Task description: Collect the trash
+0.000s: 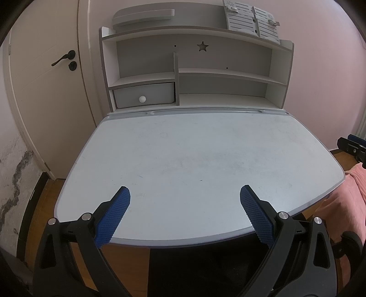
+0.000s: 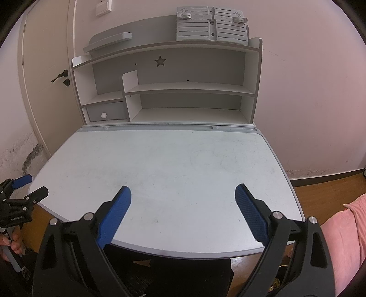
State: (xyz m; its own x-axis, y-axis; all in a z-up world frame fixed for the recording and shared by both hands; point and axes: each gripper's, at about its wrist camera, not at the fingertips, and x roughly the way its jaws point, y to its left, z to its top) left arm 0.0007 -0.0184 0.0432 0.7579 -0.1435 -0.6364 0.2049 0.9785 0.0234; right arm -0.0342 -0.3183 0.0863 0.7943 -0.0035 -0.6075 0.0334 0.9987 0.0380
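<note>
No trash shows in either view. The pale blue-grey desk top (image 1: 194, 160) (image 2: 171, 164) lies bare in front of both grippers. My left gripper (image 1: 185, 194) hovers open over the desk's near edge, its blue pads (image 1: 114, 217) wide apart with nothing between them. My right gripper (image 2: 183, 194) is likewise open and holds nothing, above the near edge. The left gripper (image 2: 25, 187) also appears at the left border of the right wrist view, held by a hand (image 2: 13, 242). A piece of the right gripper (image 1: 352, 148) shows at the right border of the left wrist view.
A white shelf unit (image 1: 196, 68) (image 2: 169, 91) stands at the desk's back with a small drawer (image 1: 144, 96) (image 2: 106, 114) and a grey book stand (image 1: 251, 18) (image 2: 211, 24) on top. A door (image 1: 45, 80) is left. Pink fabric (image 1: 343, 205) (image 2: 343, 239) lies right. A black chair (image 2: 183, 274) sits below.
</note>
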